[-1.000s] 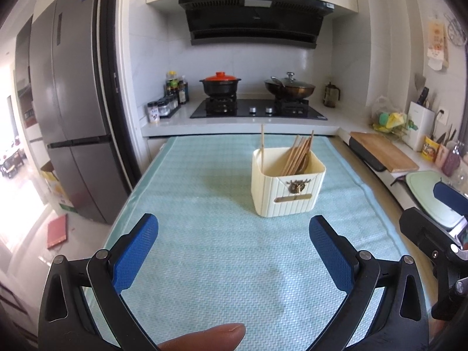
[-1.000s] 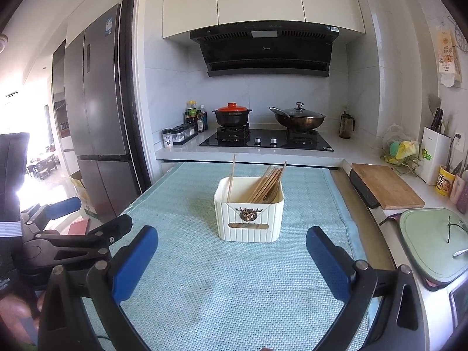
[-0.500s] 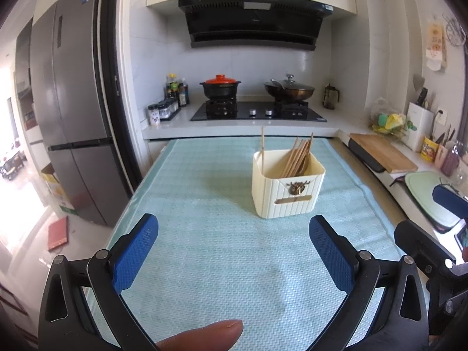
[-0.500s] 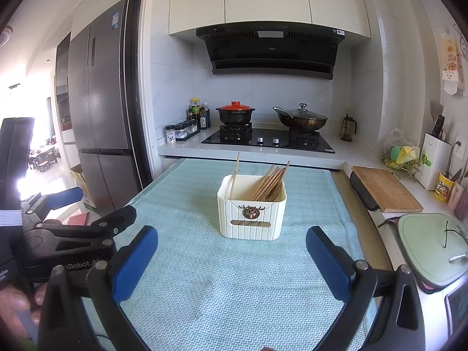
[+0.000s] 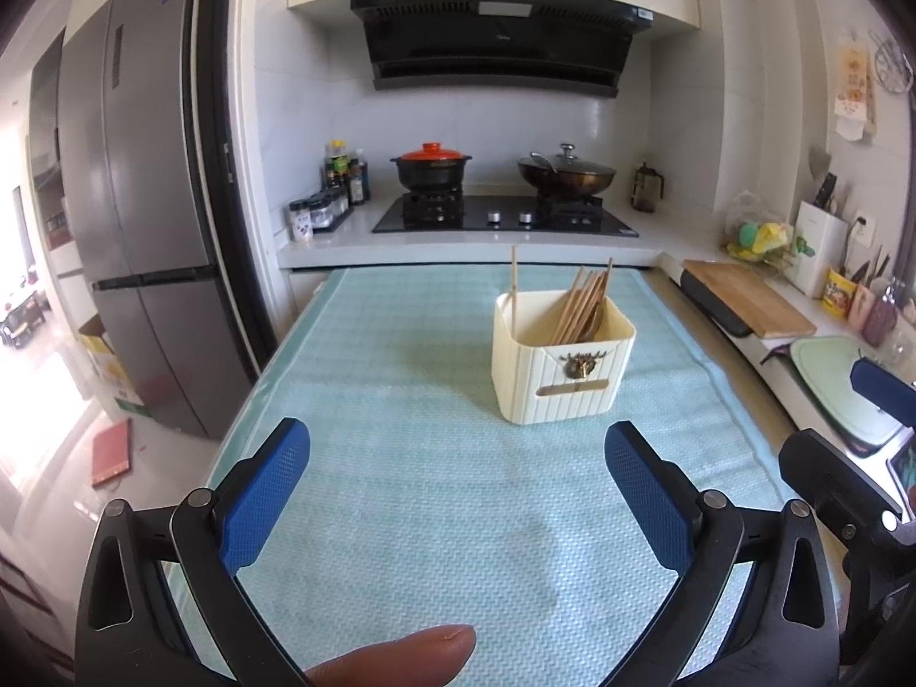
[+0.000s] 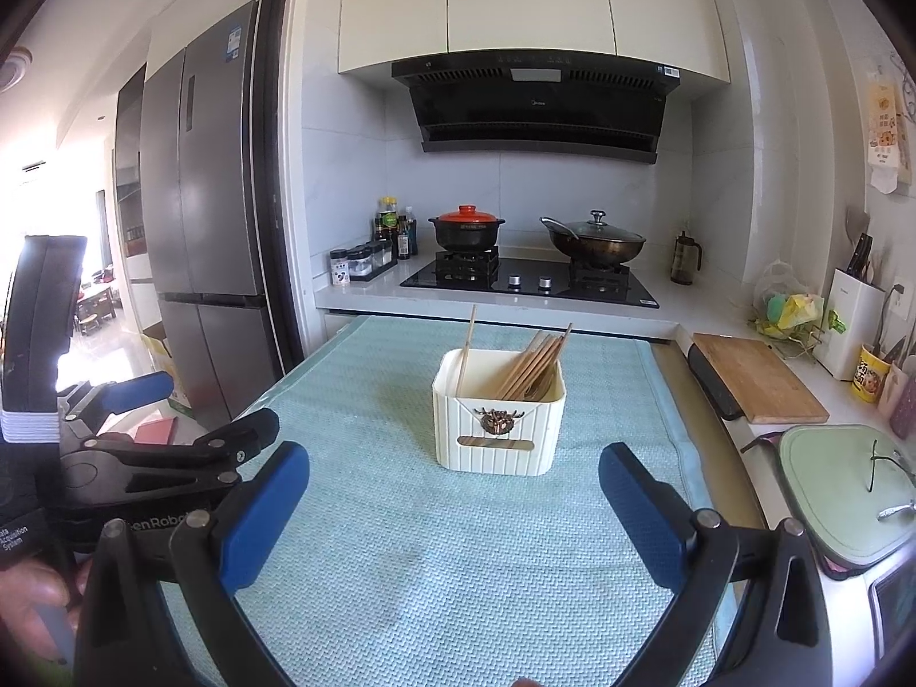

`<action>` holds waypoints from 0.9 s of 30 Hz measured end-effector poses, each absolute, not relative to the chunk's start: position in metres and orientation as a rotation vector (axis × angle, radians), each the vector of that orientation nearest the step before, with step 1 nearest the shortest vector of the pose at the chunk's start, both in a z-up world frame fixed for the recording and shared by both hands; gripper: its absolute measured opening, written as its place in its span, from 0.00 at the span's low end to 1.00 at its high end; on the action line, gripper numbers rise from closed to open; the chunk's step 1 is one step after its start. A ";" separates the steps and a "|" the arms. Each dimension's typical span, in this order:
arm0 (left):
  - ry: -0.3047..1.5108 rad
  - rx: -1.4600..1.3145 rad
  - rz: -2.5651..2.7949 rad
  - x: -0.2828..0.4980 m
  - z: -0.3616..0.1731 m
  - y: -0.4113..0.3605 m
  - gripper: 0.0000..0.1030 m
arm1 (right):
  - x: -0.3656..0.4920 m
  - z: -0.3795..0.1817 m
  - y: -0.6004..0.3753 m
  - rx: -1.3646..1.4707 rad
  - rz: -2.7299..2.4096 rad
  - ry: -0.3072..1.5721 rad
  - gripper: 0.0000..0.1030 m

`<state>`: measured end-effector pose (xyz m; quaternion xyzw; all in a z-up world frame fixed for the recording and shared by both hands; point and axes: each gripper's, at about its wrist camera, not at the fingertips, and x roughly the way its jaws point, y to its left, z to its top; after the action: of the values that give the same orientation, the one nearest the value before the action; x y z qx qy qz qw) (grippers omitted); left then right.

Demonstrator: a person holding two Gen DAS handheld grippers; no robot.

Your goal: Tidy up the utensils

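Honestly, both my left tongs and right tongs hang spread apart, empty, short of the cream holder mid-tabletop. One chopstick stands alone; a clumsy nudge could tip the light holder, spilling the bundle.

My right gripper has risen and drawn back a little: the cream holder has slid lower in its view, toward six o'clock, and the range hood too. My left gripper now shows bigger at nine o'clock there. In the left view, the right gripper sits lower at four o'clock.
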<state>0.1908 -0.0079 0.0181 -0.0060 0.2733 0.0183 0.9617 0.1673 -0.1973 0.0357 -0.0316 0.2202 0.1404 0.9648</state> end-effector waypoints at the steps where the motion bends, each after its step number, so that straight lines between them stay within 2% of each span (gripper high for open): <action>1: 0.554 -0.013 0.037 0.191 0.018 -0.008 1.00 | 0.167 0.036 -0.197 -0.065 0.285 0.445 1.00; 27: 0.560 -0.010 0.029 0.187 0.017 -0.011 1.00 | 0.163 0.037 -0.193 -0.066 0.285 0.437 1.00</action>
<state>0.1872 -0.0114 0.0168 -0.0048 0.2762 0.0145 0.9610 0.1626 -0.1926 0.0367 -0.0326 0.2160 0.1409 0.9656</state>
